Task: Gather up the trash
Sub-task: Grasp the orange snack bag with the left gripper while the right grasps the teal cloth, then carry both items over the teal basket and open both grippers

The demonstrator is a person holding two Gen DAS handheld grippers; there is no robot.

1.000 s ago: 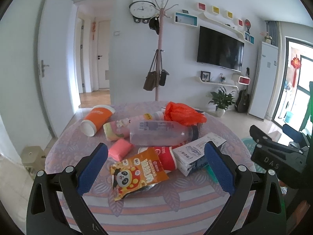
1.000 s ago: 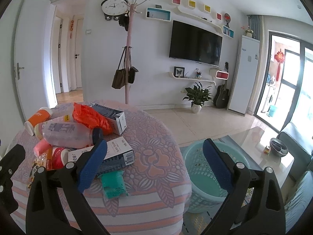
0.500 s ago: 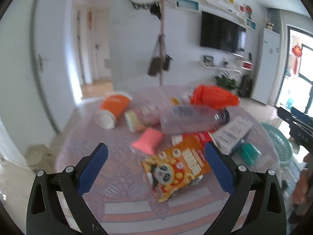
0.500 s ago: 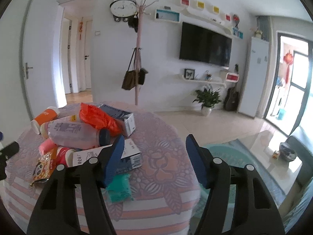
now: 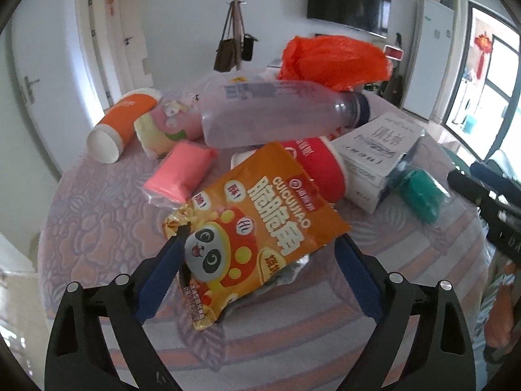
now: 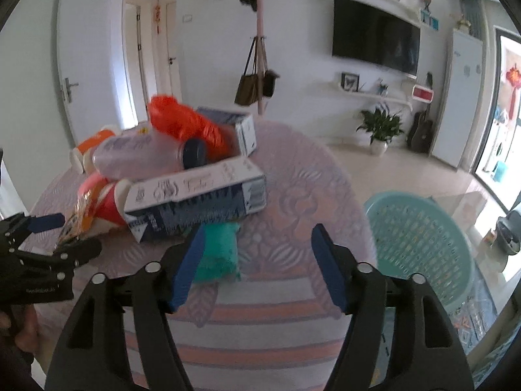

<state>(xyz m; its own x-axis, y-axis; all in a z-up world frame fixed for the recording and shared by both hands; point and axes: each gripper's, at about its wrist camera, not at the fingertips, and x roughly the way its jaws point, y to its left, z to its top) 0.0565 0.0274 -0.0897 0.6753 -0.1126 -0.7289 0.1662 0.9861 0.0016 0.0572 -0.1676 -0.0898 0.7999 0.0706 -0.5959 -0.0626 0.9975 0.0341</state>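
Observation:
Trash lies in a heap on the round table [image 5: 97,215]. An orange panda snack bag [image 5: 257,228] lies nearest, between the open fingers of my left gripper [image 5: 260,244]. Behind it are a pink packet [image 5: 180,172], a red cup [image 5: 317,163], a clear bottle [image 5: 276,114], a white box [image 5: 377,150], an orange plastic bag [image 5: 332,58] and an orange paper cup [image 5: 122,123]. My right gripper [image 6: 257,244] is open above the table edge, with a green packet [image 6: 218,251] by its left finger. The white and blue box [image 6: 195,198] lies just beyond.
A teal laundry basket [image 6: 420,244] stands on the floor to the right of the table. A second box [image 6: 237,127] lies at the back of the heap. The left gripper shows at the left edge of the right wrist view [image 6: 42,238]. A coat rack, TV and doors stand behind.
My left gripper has moved forward and down, so its fingers now flank the panda snack bag. My right gripper has narrowed a little and moved closer to the green packet.

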